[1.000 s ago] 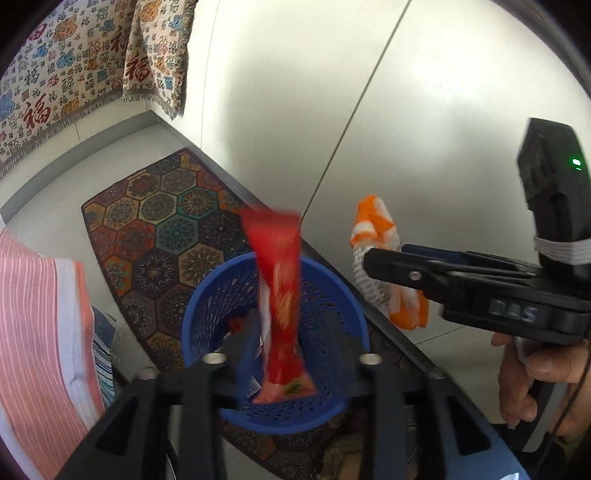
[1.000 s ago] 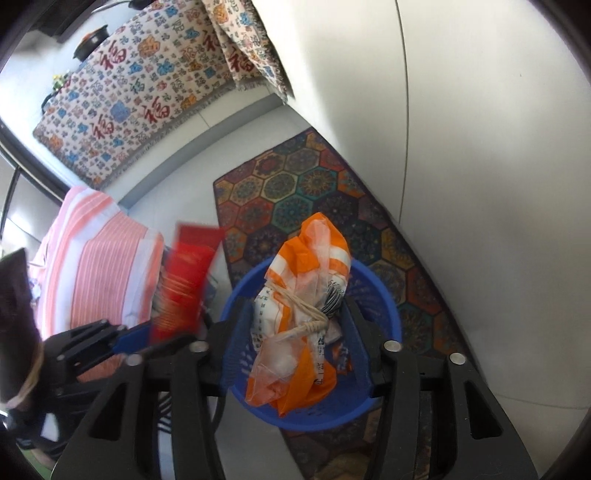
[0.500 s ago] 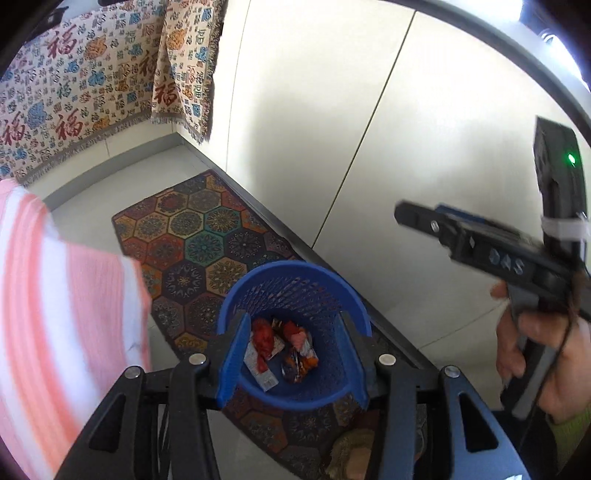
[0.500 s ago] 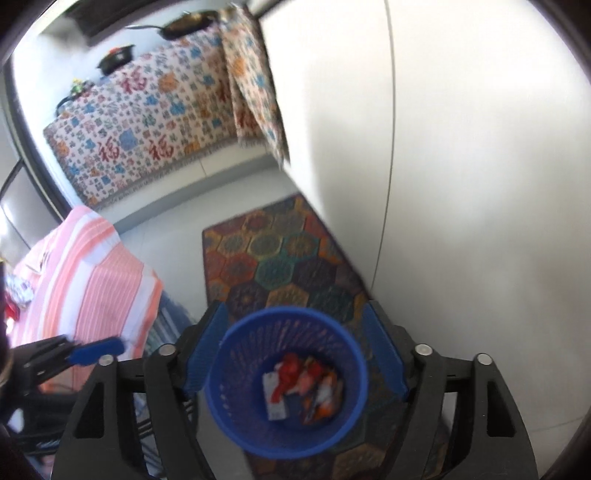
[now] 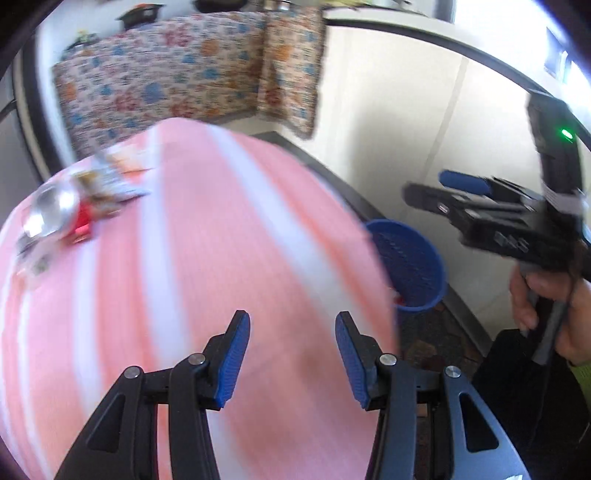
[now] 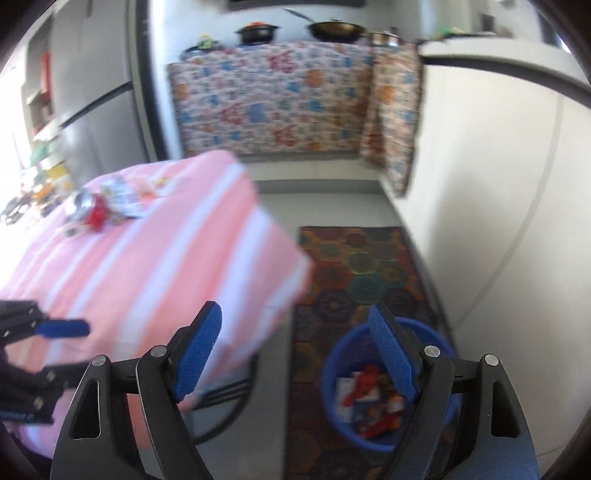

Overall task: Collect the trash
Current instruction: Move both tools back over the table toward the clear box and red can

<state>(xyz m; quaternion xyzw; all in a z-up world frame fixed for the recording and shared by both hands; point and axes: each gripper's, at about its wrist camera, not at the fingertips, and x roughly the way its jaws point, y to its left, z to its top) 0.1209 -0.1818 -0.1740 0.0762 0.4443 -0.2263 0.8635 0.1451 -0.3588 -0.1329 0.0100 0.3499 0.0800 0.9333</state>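
My right gripper (image 6: 295, 354) and left gripper (image 5: 291, 358) gape wide, empty. Only the right wrist view shows wrappers (image 6: 373, 402) inside the blue basket (image 6: 332, 373)

Directly below and ahead of the left gripper: a pink-and-white striped tablecloth (image 5: 207, 258) over a table. Ahead of the right gripper, beyond the table's far corner: a patterned floor rug (image 6: 354, 258) with hexagon motifs (blurred), laid along a white cabinet wall (image 6: 498, 203) on the right. Farther ahead: a floral cloth (image 6: 273, 99) draped over a counter, with a dark pot (image 6: 258, 33) and a wok (image 6: 336, 27) on top. Far left: a grey fridge (image 6: 96, 110).
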